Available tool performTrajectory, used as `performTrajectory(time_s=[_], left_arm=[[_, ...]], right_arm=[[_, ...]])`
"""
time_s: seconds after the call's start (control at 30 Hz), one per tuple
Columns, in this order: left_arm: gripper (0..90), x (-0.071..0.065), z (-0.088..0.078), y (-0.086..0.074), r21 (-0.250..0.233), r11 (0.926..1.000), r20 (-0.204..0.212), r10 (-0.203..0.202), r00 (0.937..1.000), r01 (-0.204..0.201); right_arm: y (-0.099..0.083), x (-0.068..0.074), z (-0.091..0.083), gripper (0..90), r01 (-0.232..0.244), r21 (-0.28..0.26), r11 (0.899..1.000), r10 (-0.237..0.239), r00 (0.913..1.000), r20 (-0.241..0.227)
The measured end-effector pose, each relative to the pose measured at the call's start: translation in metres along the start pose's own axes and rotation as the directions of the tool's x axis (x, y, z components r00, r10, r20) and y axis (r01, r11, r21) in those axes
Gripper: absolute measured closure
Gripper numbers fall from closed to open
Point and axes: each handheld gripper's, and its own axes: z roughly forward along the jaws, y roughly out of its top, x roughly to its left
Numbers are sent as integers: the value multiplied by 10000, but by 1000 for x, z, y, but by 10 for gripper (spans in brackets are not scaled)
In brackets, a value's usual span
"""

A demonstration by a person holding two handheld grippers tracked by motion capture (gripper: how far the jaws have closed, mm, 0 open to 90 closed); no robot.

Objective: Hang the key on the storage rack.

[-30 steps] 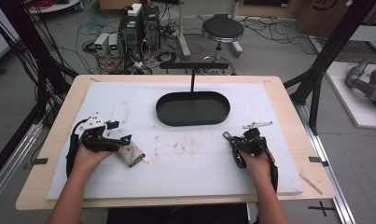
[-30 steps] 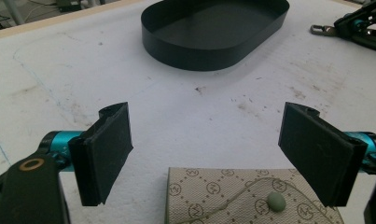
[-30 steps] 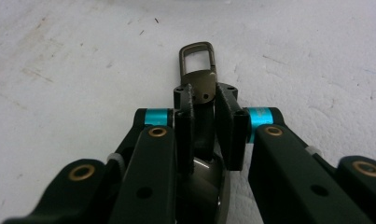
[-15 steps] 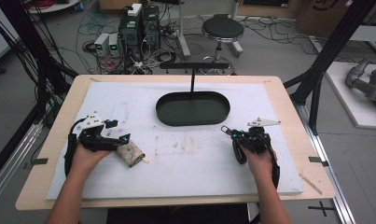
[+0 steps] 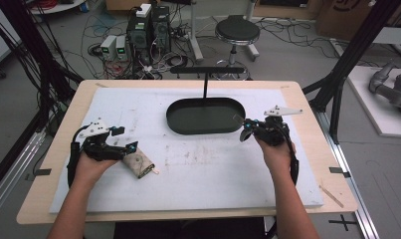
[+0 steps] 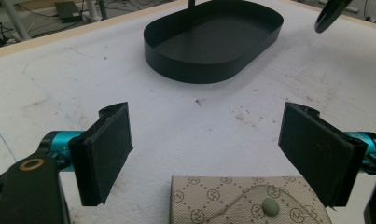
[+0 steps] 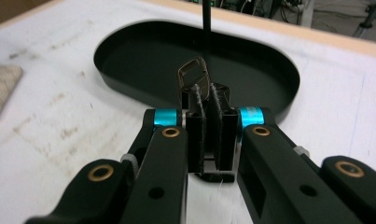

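Right gripper point(image 7: 207, 100): squeezed tight on a small brown clip point(image 7: 193, 74), by the black tray point(image 7: 129, 84).
Left gripper point(image 6: 209, 149): jaws wide apart around the patterned pouch point(image 6: 241, 203), not pressing it.

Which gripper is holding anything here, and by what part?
The right gripper pinches a small brown clip-like piece by its lower end. The left gripper is open, holding nothing.
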Motion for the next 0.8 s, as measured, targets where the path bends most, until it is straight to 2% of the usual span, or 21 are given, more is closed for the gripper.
performTrajectory(time_s=[0.4, 0.6, 0.8], left_arm=[[172, 1, 0, 0, 1, 10000, 11, -67, 10000, 67], [172, 1, 0, 0, -41, 9999, 33, -112, 9999, 112], [172, 3, 0, -1, 77, 9999, -75, -121, 9999, 122]], right_arm=[[58, 0, 19, 866, 122, -510, 9986, -125, 9999, -42], [81, 0, 27, 866, 102, -762, 9970, -104, 9999, -21], [99, 1, 39, 867, 205, -719, 9972, -198, 9998, 102]])
